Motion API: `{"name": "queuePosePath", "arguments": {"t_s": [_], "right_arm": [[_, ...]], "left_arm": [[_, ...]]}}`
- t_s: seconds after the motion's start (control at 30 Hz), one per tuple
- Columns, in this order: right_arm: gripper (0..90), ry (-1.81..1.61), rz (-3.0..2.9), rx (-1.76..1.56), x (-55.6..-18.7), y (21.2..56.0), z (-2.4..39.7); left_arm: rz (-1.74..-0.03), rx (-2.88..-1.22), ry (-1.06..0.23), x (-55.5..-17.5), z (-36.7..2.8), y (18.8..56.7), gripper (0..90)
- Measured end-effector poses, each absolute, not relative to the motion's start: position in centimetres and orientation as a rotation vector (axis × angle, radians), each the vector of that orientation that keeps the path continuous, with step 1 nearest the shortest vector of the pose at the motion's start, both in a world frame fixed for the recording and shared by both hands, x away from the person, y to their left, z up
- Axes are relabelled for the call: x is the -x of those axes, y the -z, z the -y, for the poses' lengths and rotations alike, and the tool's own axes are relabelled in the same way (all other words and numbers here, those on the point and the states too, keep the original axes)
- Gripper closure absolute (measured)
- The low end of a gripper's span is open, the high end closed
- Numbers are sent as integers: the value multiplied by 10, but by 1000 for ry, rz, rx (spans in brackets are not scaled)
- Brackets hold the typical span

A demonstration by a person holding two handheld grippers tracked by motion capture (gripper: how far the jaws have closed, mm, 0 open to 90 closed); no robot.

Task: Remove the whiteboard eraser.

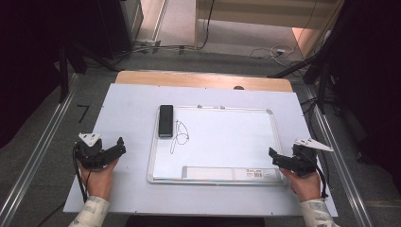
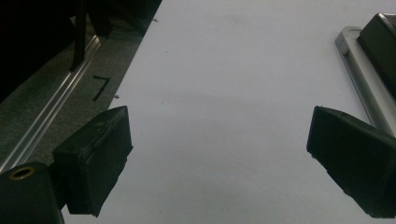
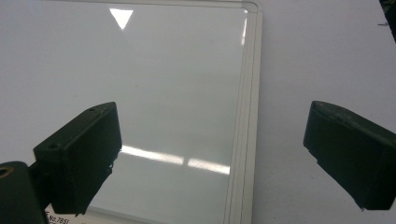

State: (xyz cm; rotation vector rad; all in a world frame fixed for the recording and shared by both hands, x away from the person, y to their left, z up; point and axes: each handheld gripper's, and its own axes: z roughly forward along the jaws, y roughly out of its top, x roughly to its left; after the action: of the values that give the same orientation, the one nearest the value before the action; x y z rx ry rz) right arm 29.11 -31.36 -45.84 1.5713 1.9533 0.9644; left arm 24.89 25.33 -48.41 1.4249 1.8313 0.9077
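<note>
One black eraser (image 1: 166,121) (high view) beside scribble (image 1: 180,137)

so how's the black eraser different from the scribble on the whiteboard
The black eraser is a solid block lying on the whiteboard at its upper left corner; the scribble is only thin looping pen lines drawn on the surface. The black eraser is straight-edged and long, the scribble irregular and curly. Both are dark and sit side by side on the board's left part.

A lab: railed rig floor (image 1: 38,156), loose cables (image 1: 265,51).
</note>
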Motion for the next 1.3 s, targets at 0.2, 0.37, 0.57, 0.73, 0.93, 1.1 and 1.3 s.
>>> {"name": "queuePosePath", "arguments": {"t_s": [0.2,0.37,0.57,0.73,0.93,1.1,1.3], "right_arm": [[41,-981,-1963,-1611,-294,460,315],[41,-976,-1971,-1600,-293,459,314],[47,-971,-1978,-1604,-294,459,314],[47,-962,-1987,-1597,-295,460,312],[47,-964,-1979,-1594,-294,459,313],[47,-966,-1984,-1592,-295,459,313],[47,-969,-1984,-1589,-295,459,314]], "left_arm": [[-1830,-1435,-884,-252,-251,482,74],[-1809,-1459,-884,-256,-246,480,74],[-1799,-1466,-863,-265,-240,475,74],[-1772,-1473,-853,-278,-229,470,74],[-1748,-1504,-851,-294,-214,466,80],[-1724,-1505,-815,-306,-199,460,80],[-1707,-1537,-786,-316,-186,460,80]]}}
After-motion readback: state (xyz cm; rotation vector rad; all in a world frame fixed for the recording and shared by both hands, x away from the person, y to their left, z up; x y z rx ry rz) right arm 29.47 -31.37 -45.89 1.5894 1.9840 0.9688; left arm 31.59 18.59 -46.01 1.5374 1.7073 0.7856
